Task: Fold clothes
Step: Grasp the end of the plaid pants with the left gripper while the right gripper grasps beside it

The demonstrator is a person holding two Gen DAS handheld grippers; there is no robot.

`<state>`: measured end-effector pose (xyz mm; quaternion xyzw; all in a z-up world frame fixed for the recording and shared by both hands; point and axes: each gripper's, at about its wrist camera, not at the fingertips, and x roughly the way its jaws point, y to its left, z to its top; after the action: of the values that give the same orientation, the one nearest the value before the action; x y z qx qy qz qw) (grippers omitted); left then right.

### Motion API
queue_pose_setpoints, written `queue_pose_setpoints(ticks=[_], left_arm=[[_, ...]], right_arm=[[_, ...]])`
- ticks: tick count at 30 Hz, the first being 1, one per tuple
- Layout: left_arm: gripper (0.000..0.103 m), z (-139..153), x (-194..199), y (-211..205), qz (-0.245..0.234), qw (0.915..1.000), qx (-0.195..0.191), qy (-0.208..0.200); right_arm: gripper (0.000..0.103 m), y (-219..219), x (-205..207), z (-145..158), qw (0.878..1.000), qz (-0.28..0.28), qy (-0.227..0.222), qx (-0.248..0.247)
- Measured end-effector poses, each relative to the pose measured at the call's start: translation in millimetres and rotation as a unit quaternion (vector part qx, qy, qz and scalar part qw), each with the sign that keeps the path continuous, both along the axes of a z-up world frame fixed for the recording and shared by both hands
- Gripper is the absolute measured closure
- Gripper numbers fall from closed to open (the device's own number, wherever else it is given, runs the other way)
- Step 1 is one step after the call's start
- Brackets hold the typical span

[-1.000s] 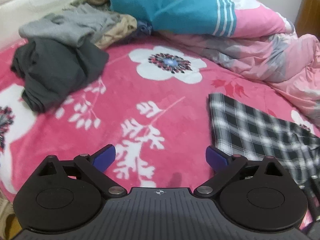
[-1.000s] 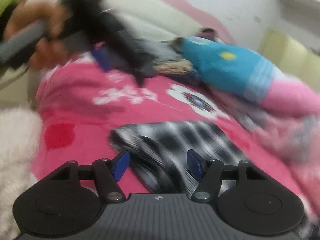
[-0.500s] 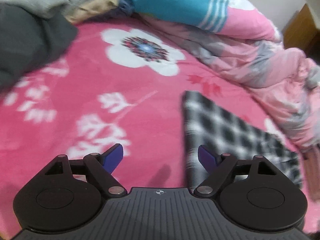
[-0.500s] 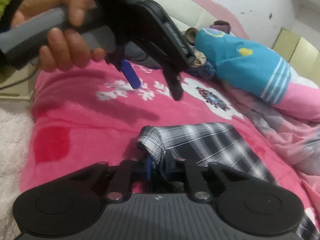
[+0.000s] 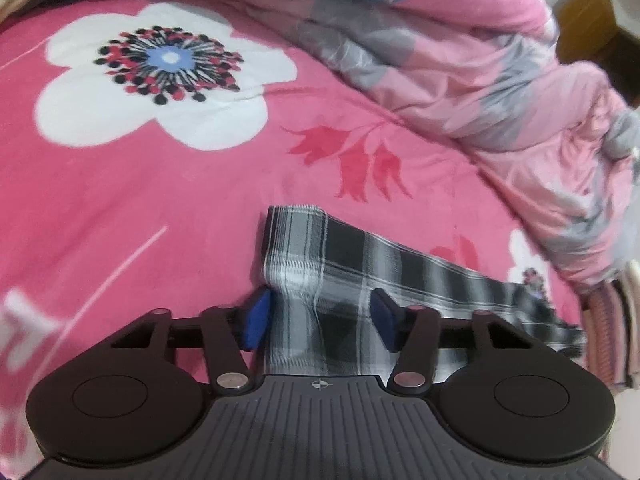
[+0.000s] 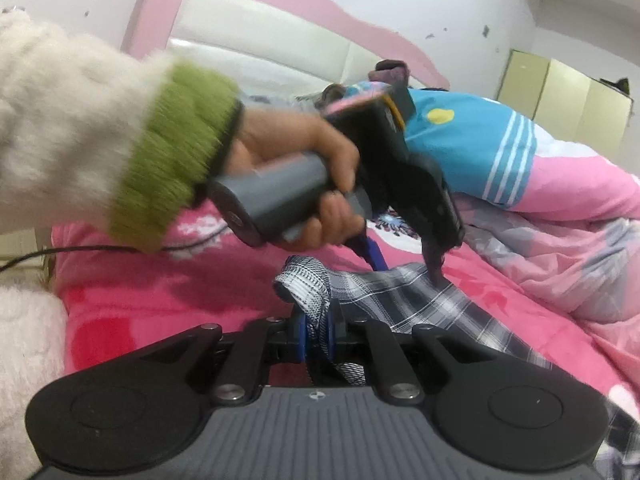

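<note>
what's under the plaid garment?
The plaid garment lies on the pink floral blanket, which shows all around it. Whatever is directly beneath the cloth is covered. The right tongs pinch one corner.

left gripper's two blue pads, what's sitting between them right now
In the left wrist view, a bunched corner of the plaid garment lies between the closing left gripper's fingers, over the pink floral bedspread.
</note>
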<state>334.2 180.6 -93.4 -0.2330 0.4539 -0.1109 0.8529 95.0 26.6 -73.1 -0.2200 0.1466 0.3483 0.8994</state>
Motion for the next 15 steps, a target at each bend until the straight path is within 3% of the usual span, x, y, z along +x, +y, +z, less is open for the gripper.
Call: queue_pose_setpoints(ticks=[4,5,10,15], left_arm=[[0.089,1,7,4,0.018,0.9997,-0.015,0.005],[0.092,3,7,5,0.025,0.9994,-0.022,0.005],[0.097,35,2,-20,0.030,0.9991,-0.011,-0.029],[0.098,78,3,-83,0.007,0.9974,0.012,-0.071]], right_arm=[[0.094,-10,3,5,1.000,-0.006,0.003,0.030],[0.094,-13,4,6,0.999,-0.010,0.005,0.040],[0.094,-45,10,23,0.992,-0.042,0.017,0.116],[0.094,-102,7,41,0.973,-0.097,0.025,0.206]])
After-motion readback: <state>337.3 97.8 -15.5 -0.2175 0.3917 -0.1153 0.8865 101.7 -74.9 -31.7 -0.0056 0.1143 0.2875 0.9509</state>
